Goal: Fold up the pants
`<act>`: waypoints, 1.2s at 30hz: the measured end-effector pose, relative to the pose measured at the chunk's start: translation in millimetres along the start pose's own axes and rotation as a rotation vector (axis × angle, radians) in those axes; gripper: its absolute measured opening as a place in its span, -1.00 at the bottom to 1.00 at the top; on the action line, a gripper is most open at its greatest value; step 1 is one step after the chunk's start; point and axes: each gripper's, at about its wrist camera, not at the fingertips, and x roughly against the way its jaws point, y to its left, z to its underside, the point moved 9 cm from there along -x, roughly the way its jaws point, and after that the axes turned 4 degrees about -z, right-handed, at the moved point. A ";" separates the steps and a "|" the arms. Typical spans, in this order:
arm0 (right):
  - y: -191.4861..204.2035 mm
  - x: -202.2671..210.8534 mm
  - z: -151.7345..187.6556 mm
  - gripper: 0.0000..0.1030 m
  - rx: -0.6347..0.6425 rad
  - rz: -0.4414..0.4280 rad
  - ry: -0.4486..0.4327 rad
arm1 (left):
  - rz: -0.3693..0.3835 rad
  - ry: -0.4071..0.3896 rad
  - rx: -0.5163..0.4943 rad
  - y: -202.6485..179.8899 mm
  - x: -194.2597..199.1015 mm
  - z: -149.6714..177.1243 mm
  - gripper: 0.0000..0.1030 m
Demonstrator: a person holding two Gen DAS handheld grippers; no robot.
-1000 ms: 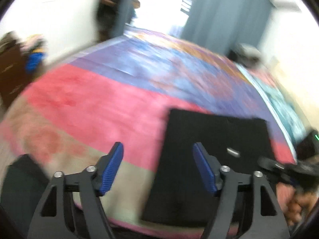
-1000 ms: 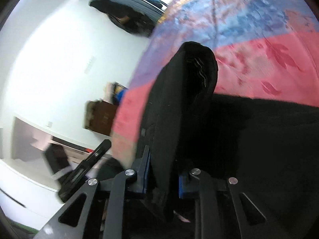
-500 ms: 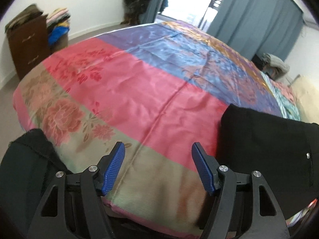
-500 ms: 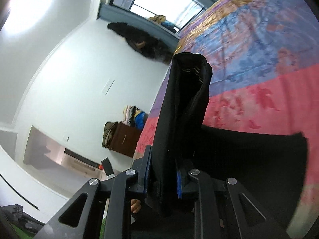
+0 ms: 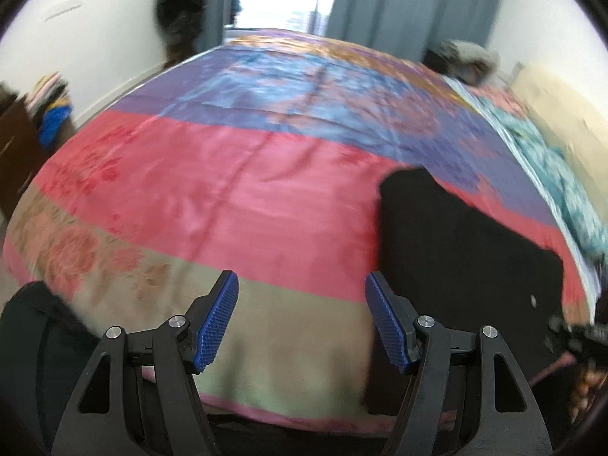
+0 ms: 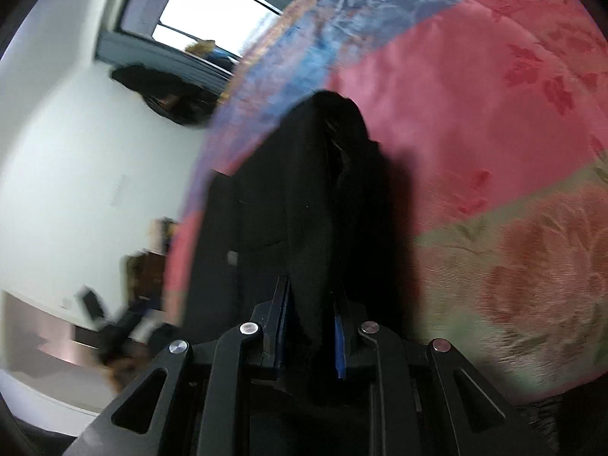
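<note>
Left wrist view: pants (image 5: 467,262) cut off at the right edge, bedspread (image 5: 235,190) motion-blurred. Right wrist view: pants (image 6: 304,205) hide the bed's middle; the room at left is smeared.

I count one pair of black pants (image 5: 467,250), a single garment lying on the bed. There is one bedspread (image 5: 235,197) under it, made up of four colour bands that I can tell apart: green-beige, pink, purple-blue and gold at the far end. I have two grippers: the left gripper (image 5: 300,319) and the right gripper (image 6: 309,332), each with two blue pads. By the wall I see one brown cabinet (image 5: 15,152) and one pile of clothes (image 5: 51,114) beside it. Two grey curtains (image 5: 410,3) flank the one bright opening.
</note>
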 end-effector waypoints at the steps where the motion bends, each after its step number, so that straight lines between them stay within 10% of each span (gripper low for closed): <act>1: 1.9 -0.8 -2.2 -0.56 0.008 0.012 -0.001 | 0.012 -0.002 -0.034 -10.5 2.5 1.0 0.37; 8: 40.4 31.4 -40.0 -0.14 0.287 0.317 -0.022 | 0.065 -0.058 -0.265 -69.3 22.3 8.0 0.41; 16: 106.2 -8.2 -83.2 -0.14 0.495 0.247 -0.035 | 0.040 0.072 -0.467 -111.4 -7.8 55.3 0.42; 20: 27.6 -57.0 -63.9 -0.22 0.457 0.412 0.119 | 0.068 0.075 -0.470 -109.1 1.5 59.5 0.49; 27: 73.9 5.5 -36.4 -0.22 0.520 0.368 0.002 | 0.090 0.066 -0.318 -86.5 12.6 47.2 0.54; 36: 50.1 -10.1 42.7 -0.38 0.402 0.279 0.118 | 0.119 0.163 -0.343 -100.6 -1.2 60.6 0.65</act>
